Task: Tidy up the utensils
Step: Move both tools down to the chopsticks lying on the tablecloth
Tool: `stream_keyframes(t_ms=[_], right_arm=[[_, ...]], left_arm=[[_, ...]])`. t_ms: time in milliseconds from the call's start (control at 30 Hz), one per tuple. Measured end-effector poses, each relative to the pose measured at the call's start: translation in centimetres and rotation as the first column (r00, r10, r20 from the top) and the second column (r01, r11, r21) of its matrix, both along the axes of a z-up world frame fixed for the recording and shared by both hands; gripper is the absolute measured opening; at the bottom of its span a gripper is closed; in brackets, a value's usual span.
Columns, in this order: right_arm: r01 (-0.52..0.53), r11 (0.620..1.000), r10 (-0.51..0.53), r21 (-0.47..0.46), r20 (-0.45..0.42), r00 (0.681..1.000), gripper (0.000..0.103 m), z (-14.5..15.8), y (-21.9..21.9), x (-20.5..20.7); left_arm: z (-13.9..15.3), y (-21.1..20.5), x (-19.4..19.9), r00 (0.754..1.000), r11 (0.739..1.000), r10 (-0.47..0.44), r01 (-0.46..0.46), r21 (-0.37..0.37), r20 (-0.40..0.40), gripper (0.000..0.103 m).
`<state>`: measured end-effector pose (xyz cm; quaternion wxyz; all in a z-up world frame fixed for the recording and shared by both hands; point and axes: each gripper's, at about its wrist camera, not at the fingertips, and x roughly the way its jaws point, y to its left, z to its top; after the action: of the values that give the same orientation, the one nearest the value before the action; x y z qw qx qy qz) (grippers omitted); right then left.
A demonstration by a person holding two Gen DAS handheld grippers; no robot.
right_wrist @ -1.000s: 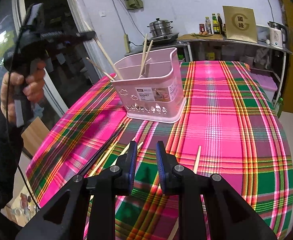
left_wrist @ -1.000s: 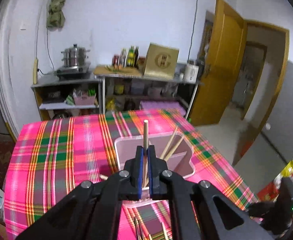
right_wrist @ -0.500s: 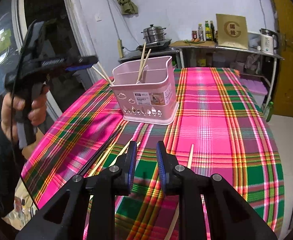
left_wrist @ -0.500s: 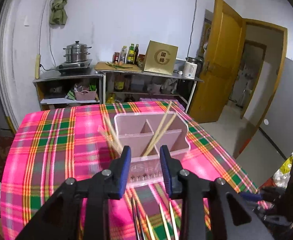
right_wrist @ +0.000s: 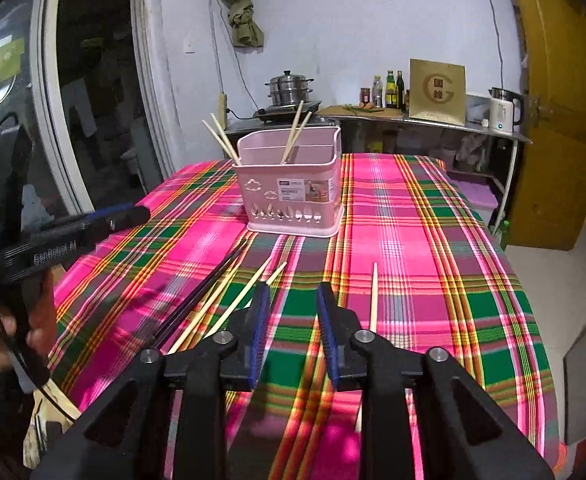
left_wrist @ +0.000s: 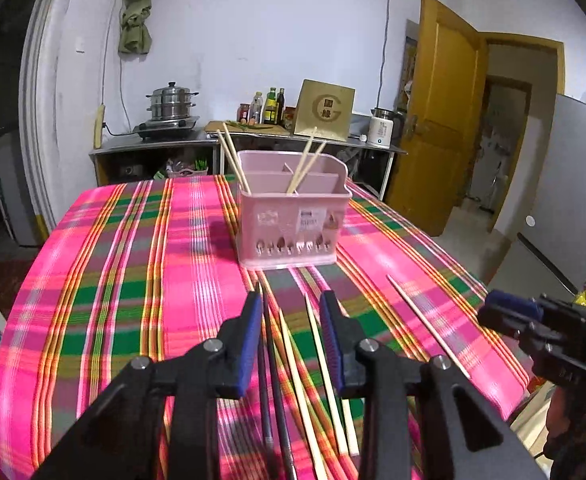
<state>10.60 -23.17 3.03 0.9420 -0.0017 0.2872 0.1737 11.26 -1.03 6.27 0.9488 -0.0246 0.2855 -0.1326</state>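
The left gripper point(left_wrist: 291, 336) is held with jaws parted and empty, having just been opened. Framed between them on the pink plaid tablecloth point(left_wrist: 133, 280) are the dark chopsticks point(left_wrist: 271, 360) and pale wooden chopsticks point(left_wrist: 313, 360), loose and not yet gripped; the low hover suggests the next pickup is being lined up. The right gripper point(right_wrist: 293, 332) is likewise released, its jaws just widened, nothing between them, with a lone wooden chopstick point(right_wrist: 373, 296) just beside. Beyond, the pink plastic utensil basket point(left_wrist: 293, 224) is seen upright, a few sticks already leaning in its compartments.
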Motion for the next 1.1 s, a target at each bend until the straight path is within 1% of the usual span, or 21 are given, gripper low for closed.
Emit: stream_keyframes(t_ms=[167,333,567,667,800,933,1100], right_arm=[[-0.005,1.0,0.005,-0.006,0.01,1.0,0.028,-0.2,0.5,-1.7],[-0.012,1.0,0.012,-0.004,0.002,1.0,0.028,-0.6,0.8,-2.3],[-0.003,1.0,0.003,0.002,-0.019,1.0,0.028,-1.2,0.6,-2.1],[0.002,1.0,-0.002,0.001,-0.032,0.999,0.028,-1.5,0.6,-1.7],[0.013,1.0,-0.013,0.006,-0.063,0.998,0.028,-2.1,0.4,-0.8],[0.028,1.0,-0.028,-0.002,-0.091,0.995,0.028,-2.7,0.3,0.5],[0.039,0.999,-0.041,-0.014,-0.13,0.991,0.028,-3.5,0.5,2.3]], left_arm=[[-0.8,-0.1,-2.2,1.0,1.0,0.016,-0.016,0.021,-0.006,0.031],[-1.2,-0.3,-3.3,1.0,0.999,0.003,-0.002,0.032,-0.013,0.031],[-2.0,-0.2,-3.3,0.999,0.999,0.006,-0.005,0.037,-0.036,0.031],[-2.6,0.0,-2.6,0.998,0.999,0.009,-0.007,0.039,-0.057,0.031],[-3.6,0.1,-1.1,0.996,0.998,0.012,-0.006,0.069,-0.085,0.031],[-4.6,0.6,1.3,0.99,0.996,0.015,-0.003,0.084,-0.139,0.031],[-6.1,0.8,4.5,0.975,0.996,0.001,0.02,0.091,-0.22,0.031]])
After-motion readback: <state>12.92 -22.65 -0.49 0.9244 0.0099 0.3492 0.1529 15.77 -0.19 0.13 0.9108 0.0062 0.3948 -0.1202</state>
